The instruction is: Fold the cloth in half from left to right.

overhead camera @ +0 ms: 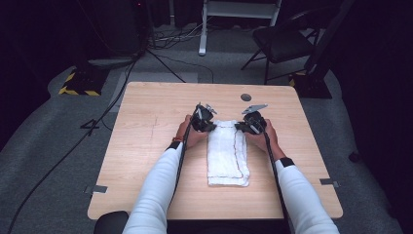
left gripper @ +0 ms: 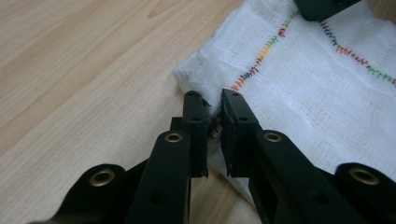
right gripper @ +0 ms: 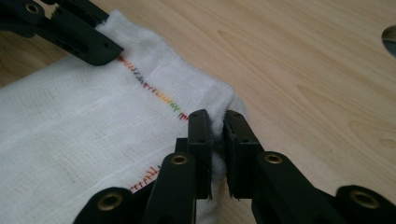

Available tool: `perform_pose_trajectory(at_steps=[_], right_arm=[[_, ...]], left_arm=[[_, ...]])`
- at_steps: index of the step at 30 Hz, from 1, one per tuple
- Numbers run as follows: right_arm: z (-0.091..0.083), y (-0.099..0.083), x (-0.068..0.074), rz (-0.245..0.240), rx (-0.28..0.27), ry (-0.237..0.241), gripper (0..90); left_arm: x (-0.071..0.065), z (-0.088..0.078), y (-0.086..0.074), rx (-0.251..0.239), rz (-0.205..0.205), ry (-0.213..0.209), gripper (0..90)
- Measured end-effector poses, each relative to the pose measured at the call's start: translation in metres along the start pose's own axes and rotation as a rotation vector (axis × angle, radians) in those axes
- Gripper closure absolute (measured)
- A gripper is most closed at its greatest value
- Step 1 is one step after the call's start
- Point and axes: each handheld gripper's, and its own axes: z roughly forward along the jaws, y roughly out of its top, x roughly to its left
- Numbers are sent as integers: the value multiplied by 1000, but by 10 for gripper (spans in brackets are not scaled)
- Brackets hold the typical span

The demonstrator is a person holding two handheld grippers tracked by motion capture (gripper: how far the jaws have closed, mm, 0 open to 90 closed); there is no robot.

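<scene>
The folded white cloth [overhead camera: 227, 152] lies lengthwise at the centre of the wooden table [overhead camera: 146, 146], its coloured stitching [left gripper: 261, 53] running near the far edge. Each far corner is pinched — the left gripper [overhead camera: 208, 126] at about eleven o'clock, the right gripper [overhead camera: 242, 127] at one — jaws nearly closed on fabric, probably so both corners lift together for another fold.
</scene>
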Motion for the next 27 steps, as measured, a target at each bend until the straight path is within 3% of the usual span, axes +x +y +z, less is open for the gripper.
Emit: perform_pose_trajectory(at_steps=[6, 11, 14, 21, 27], right_arm=[[-6, 15, -2, -20, -14, -31, 828], [-11, 23, -1, -35, -33, -52, 829], [-17, 28, -1, -39, -58, -59, 829], [-24, 33, 4, -57, -79, -68, 830], [-37, 31, 10, -67, -113, -51, 830]], left_arm=[[-1, -3, 11, -17, 16, 86, 832], [2, -11, 18, -40, 18, 109, 833], [1, -16, 22, -51, 43, 145, 832], [1, -24, 22, -78, 36, 125, 831], [-5, -39, 18, -103, 74, 99, 828]])
